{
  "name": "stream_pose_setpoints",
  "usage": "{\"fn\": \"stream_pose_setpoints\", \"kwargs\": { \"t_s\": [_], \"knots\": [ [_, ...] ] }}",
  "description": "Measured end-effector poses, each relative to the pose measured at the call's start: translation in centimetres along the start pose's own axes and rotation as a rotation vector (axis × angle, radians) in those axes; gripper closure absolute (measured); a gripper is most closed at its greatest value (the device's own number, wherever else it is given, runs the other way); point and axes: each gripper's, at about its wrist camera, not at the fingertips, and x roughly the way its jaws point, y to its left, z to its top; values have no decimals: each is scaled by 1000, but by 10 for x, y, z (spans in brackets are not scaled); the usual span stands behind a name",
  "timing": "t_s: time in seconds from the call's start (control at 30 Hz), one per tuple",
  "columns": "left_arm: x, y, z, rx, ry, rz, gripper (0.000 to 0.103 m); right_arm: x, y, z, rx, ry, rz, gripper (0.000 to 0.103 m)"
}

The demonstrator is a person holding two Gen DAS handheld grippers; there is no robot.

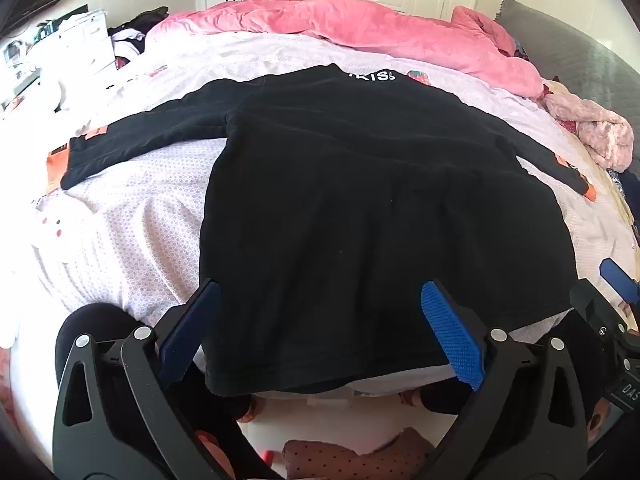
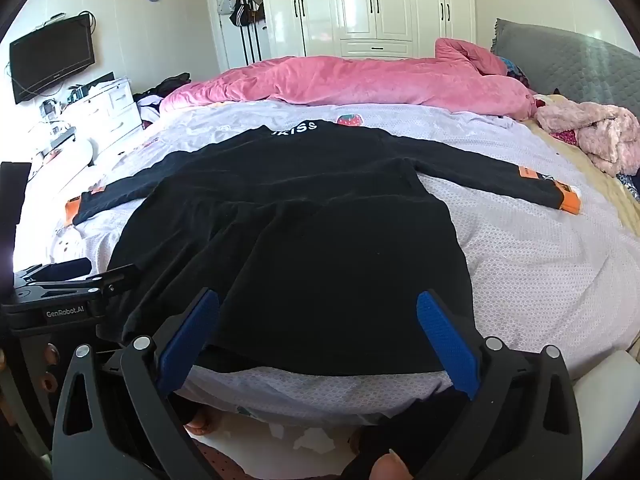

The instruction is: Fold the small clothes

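A small black long-sleeved top (image 1: 340, 208) lies spread flat on the bed, hem toward me, collar with white lettering at the far end, both sleeves stretched out sideways with orange cuffs. It also shows in the right wrist view (image 2: 312, 248). My left gripper (image 1: 320, 320) is open, its blue pads over the hem's left part, holding nothing. My right gripper (image 2: 318, 328) is open over the hem's right part, holding nothing. The right gripper's tip (image 1: 618, 280) shows at the right edge of the left wrist view.
The bed has a pale patterned sheet (image 2: 540, 264). A pink duvet (image 2: 360, 80) lies bunched along the far side, a pink fluffy garment (image 2: 596, 136) at the right. A grey headboard (image 2: 568, 64) stands right, white drawers (image 2: 112, 108) left, wardrobes behind.
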Motion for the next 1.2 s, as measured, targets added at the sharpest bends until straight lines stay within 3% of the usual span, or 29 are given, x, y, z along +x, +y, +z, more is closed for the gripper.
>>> {"fn": "stream_pose_setpoints", "kwargs": {
  "t_s": [0.37,1.2],
  "knots": [
    [10,2,10,-2,17,-6,9,-3,-1,4,1,8,1,4],
    [-6,-2,-1,11,-20,-16,9,1,7,-1,-13,11,-15,4]
  ]
}}
